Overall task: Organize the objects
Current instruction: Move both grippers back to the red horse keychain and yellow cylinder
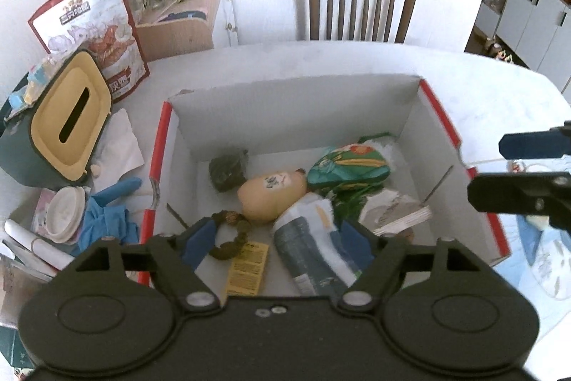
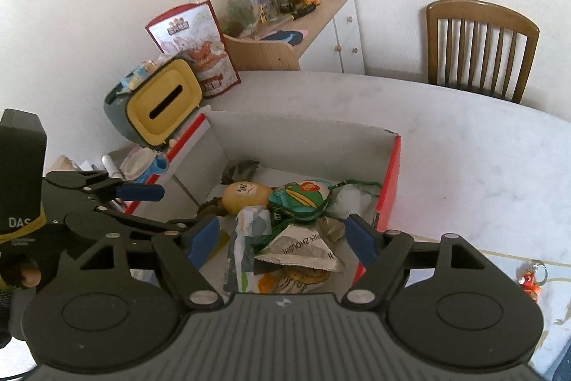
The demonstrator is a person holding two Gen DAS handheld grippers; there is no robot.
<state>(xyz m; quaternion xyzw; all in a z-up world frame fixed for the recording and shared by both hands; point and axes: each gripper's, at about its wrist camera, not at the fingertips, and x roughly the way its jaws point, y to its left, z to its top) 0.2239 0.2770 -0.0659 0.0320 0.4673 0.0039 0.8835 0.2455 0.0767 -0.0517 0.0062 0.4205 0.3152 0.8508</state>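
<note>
1. Box [image 1: 442, 116], the open cardboard one with red edges, stands on the pale worktop [image 1: 321, 63] and already holds most of the items; treat it as the collection point.
2. Left tongs [image 1: 282, 238] hover over the near end of the box, spread wide and holding nothing. Their blue pads flank a crumpled wrapper [image 1: 314, 249] and a yellow tag [image 1: 248, 268].
3. Right tongs [image 2: 285, 236] are likewise spread and empty, poised above a folded paper packet [image 2: 303, 250] at the near side of the box.
4. Judged step: nothing is gripped, so the next pick probably lies outside the box. Raise both tongs above the box walls before travelling sideways, so the pads do not catch the cardboard.
5. Mid-box contents: a tan doll head [image 1: 271, 193] lies against a green pouch [image 1: 348, 166]. Leave these undisturbed.
6. Candidates for collection: blue gloves [image 1: 107, 220] and a round lid [image 1: 66, 215] lie just left of the box; an orange keychain [image 2: 531, 284] lies to the right.
7. Soft gloves will sag; pinch them at a bunched fold.
8. Farther off, a yellow-topped tissue holder [image 1: 67, 116] and a snack bag [image 1: 92, 20] stand upright; avoid knocking them.
</note>
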